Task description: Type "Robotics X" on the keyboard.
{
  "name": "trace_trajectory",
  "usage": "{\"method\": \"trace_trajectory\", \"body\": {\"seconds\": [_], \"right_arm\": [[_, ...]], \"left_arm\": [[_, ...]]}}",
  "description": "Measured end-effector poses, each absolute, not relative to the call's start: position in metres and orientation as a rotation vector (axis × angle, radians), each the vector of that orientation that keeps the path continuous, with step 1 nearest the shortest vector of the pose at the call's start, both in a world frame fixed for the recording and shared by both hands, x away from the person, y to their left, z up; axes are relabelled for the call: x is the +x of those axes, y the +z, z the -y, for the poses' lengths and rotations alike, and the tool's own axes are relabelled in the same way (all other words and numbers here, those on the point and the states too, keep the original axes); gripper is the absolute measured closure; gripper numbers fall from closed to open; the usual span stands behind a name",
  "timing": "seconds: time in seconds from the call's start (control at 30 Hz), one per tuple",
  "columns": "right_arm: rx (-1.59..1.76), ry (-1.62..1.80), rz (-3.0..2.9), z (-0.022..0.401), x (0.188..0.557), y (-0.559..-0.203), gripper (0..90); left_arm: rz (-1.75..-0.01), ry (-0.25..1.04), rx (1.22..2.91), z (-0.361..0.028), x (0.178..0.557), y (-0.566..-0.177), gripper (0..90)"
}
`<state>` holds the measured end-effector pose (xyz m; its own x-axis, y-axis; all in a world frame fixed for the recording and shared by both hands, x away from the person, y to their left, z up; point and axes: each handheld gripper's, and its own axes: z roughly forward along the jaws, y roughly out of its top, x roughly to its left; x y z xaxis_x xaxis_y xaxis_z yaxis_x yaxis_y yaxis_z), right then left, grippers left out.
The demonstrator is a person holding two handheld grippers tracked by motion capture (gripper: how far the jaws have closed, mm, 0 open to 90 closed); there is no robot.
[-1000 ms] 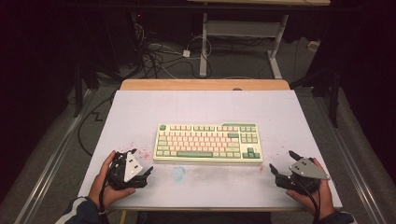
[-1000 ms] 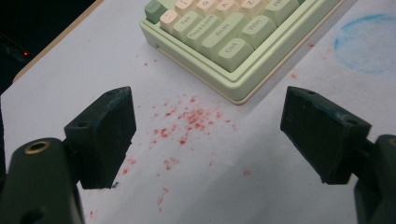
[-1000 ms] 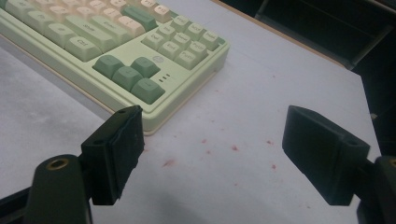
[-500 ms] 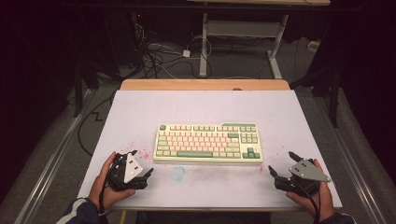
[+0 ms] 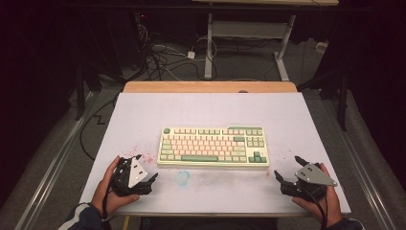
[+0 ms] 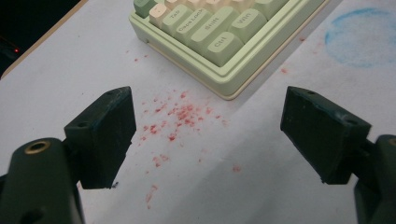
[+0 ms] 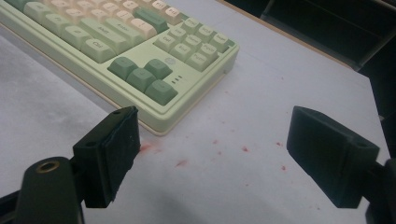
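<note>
We're looking down on the white table [image 5: 206, 115], and the keyboard [image 5: 213, 146] lies flat at its centre, long side running from 9 to 3 o'clock, cream and pink keys with green ones along the edges.

Our left gripper [image 5: 146, 172] sits at the keyboard's 8 o'clock, near its lower left corner but not touching it, held in our left hand [image 5: 109, 189], grey three-cornered plate on top. Jaws spread wide, nothing between them. In the left gripper view the two black jaws stand well apart over bare tabletop, with a scatter of red specks [image 6: 175, 119] between them and the keyboard's corner, Ctrl key and all, up at 12 o'clock. A blue smudge [image 6: 362, 35] shows at 2 o'clock.

Over to our right gripper [image 5: 286, 173], at the keyboard's 4 o'clock, near the lower right corner and clear of it, held in our right hand [image 5: 318, 201]. Jaws wide apart here too, holding nothing. The right gripper view has the green arrow keys [image 7: 142, 74] and number pad at 11 o'clock, with the keyboard's corner just beyond the left jaw, and a few red flecks [image 7: 245, 149] on the table between the jaws.

From above, the blue smudge sits just below the keyboard's front edge, at 6 o'clock.
</note>
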<state>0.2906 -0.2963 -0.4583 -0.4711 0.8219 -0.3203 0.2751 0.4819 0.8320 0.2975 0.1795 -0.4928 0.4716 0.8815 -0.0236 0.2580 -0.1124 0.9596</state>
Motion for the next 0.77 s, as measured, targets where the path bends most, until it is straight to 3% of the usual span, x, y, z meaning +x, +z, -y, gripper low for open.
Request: {"method": "trace_trajectory", "body": {"seconds": [0.77], "right_arm": [[0.902, 0.936, -1.970, 0.2995, 0.2927, -0.4573, 18.3]], "left_arm": [[-1.020, 0.694, 1.632, -0.1786, 0.3043, -0.4910, 16.8]]}}
